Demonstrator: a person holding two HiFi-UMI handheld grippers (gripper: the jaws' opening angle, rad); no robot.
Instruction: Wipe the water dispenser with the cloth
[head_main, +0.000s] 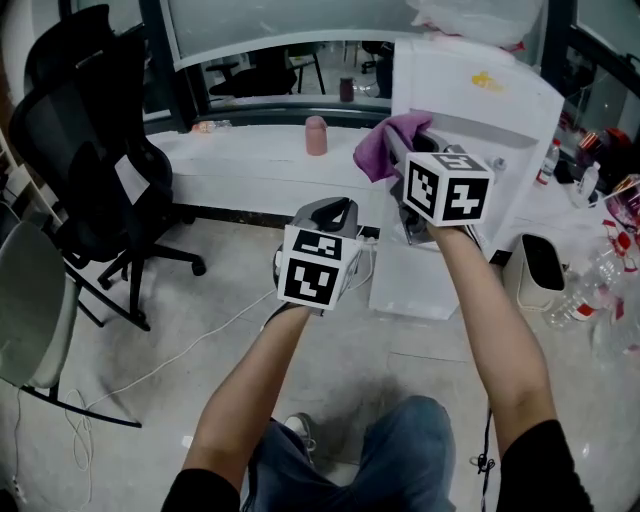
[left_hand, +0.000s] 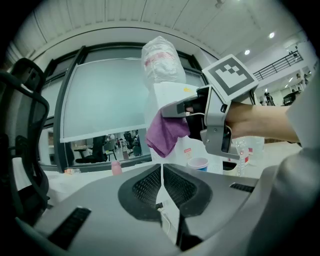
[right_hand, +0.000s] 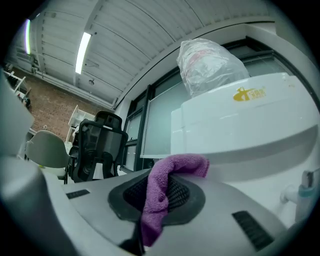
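Blue denim knees (head_main: 400, 450): nearest, at 6 o'clock in the head view.

Left gripper (head_main: 336, 212): held low over the floor (head_main: 200, 330) near the centre. Its fingers are closed together with nothing between them.

Right gripper (head_main: 398, 150): raised at 1 o'clock from the left one. Its fingers are clamped on the cloth (head_main: 383, 146).

Cloth: purple and bunched, with one fold over the fingertips and a tail hanging below. It sits at the left edge of the water dispenser (head_main: 490, 110); contact cannot be made out.

Water dispenser: white, with a yellow logo on its upper front, at 1 o'clock. A plastic-wrapped bottle (right_hand: 210, 60) sits on top.

Desk (head_main: 240, 165): white, at 12 o'clock beyond the grippers, carrying a pink cup (head_main: 316, 135).

Office chair (head_main: 85, 150): black, at 10 o'clock beside the desk.
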